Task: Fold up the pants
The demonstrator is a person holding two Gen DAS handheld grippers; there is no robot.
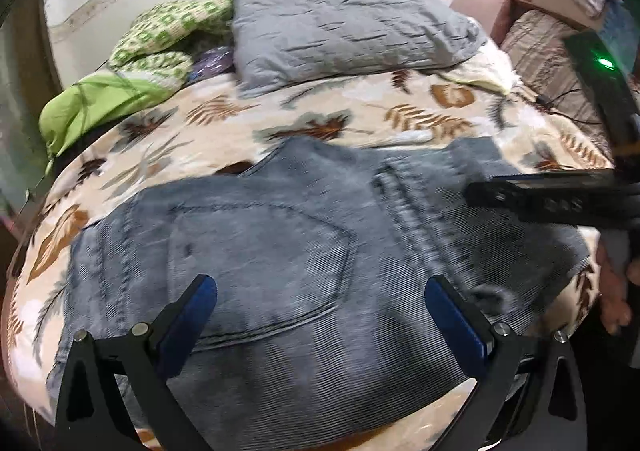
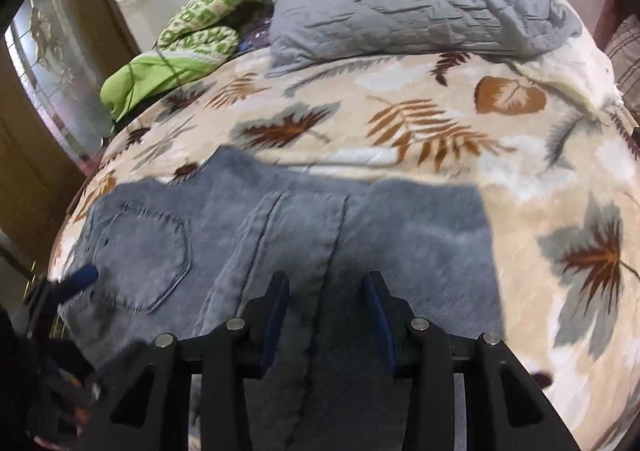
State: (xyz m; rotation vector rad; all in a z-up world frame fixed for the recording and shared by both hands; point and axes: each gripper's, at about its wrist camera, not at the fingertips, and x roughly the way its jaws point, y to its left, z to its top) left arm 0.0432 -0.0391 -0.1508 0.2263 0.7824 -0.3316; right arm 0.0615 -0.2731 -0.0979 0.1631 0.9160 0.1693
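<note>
Grey-blue jeans (image 1: 304, 251) lie spread on the leaf-print blanket, back pocket (image 1: 260, 267) facing up. My left gripper (image 1: 322, 301) hovers just over the pocket area, open wide, nothing between its blue pads. My right gripper (image 2: 327, 293) stands over the jeans (image 2: 400, 243) to the right, where a long seam (image 2: 332, 251) runs between its partly parted fingers; the pads are not pressing the cloth. In the left wrist view the right gripper's dark body (image 1: 540, 199) reaches in from the right. A blue fingertip (image 2: 82, 275) of the left gripper shows at the left edge of the right wrist view.
A grey quilted pillow (image 1: 344, 27) lies at the head of the bed beyond the jeans. Green patterned bedding (image 1: 168, 35) is heaped at the back left. A striped cushion (image 1: 548, 47) and a sofa arm sit at the right. A person's hand (image 1: 612, 291) is at the bed's right edge.
</note>
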